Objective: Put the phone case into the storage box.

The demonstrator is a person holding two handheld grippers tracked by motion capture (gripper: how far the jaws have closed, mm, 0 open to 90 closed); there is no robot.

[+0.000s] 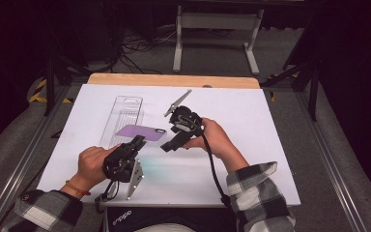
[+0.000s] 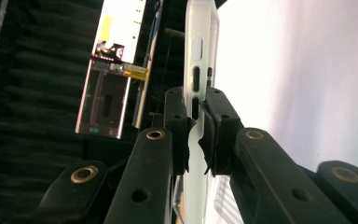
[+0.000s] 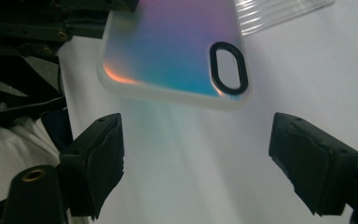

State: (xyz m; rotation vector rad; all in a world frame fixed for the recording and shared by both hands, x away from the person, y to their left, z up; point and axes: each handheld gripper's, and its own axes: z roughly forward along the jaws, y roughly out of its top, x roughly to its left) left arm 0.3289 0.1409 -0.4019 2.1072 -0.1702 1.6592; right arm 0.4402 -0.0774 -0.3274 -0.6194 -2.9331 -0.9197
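Left gripper (image 1: 136, 143): clamped on the edge of the phone case (image 1: 140, 132)
Phone case: held just above the tabletop (image 1: 232, 116), beside the clear plastic package (image 1: 124, 113)
Right gripper (image 1: 170, 145): jaws wide, nothing between them, near the case's end

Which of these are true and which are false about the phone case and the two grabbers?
1. The left gripper is clamped on the phone case. True.
2. The right gripper squeezes the case. False: its jaws stand open, with the case apart from them.
3. A clear plastic package lies on the white table. True.
4. The case lies flat on the table. False: it is held up above it.
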